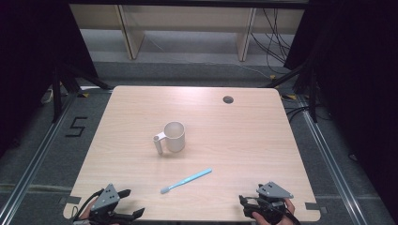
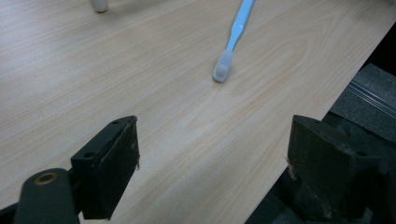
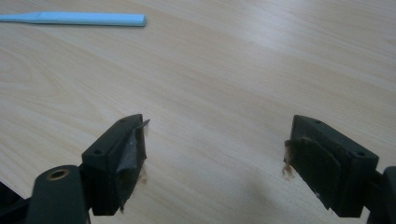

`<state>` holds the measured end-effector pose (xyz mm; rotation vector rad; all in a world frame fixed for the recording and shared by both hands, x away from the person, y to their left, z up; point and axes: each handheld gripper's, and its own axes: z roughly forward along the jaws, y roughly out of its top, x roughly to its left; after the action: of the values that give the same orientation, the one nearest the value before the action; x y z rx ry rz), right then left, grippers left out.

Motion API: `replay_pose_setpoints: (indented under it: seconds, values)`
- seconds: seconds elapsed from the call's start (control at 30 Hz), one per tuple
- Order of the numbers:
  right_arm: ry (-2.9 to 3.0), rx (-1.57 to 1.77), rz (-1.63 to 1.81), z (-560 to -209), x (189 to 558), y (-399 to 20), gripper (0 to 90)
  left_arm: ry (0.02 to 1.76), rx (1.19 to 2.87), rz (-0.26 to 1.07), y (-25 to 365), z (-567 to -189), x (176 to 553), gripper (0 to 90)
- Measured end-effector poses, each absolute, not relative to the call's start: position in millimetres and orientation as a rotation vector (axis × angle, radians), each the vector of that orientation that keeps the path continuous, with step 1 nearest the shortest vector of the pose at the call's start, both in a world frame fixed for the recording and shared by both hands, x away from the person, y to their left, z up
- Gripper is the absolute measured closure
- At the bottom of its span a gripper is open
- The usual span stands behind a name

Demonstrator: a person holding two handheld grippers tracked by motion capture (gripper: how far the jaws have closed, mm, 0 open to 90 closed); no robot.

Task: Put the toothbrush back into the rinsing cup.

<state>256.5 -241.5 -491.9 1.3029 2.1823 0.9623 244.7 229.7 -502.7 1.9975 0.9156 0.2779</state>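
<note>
black claws [image 1: 133, 202], grey triangular top plates [image 1: 274, 190]

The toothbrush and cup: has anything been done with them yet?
Nothing looks done. The toothbrush lies flat on the table, apart from the upright cup. Both grippers, left and right, sit open at the near edge, holding nothing. Everything is left.

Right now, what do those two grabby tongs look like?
Both tongs are black. The left tongs and right tongs each carry a grey three-cornered plate on top. Up close, each has two chunky black jaws with flat pads; the right pair's pads look frayed, with brownish bits.
</note>
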Motion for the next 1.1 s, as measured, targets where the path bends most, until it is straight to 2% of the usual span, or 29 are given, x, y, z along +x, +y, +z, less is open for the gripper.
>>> replay_pose_setpoints:
  seconds: [0.6, 0.73, 1.1]
  values:
    - [2.180, 1.291, 0.963, -491.5, 256.5, -240.5, 20.8, 0.874, 1.960, 0.248, 226.2, -500.1, 242.8, 15.1]
    - [2.192, 1.284, 0.954, -491.9, 256.5, -240.5, 21.2, 0.856, 1.962, 0.241, 224.1, -500.0, 241.9, 24.5]
    - [2.193, 1.275, 0.962, -492.3, 256.7, -239.9, 21.9, 0.806, 1.968, 0.271, 209.2, -496.5, 237.3, 70.8]
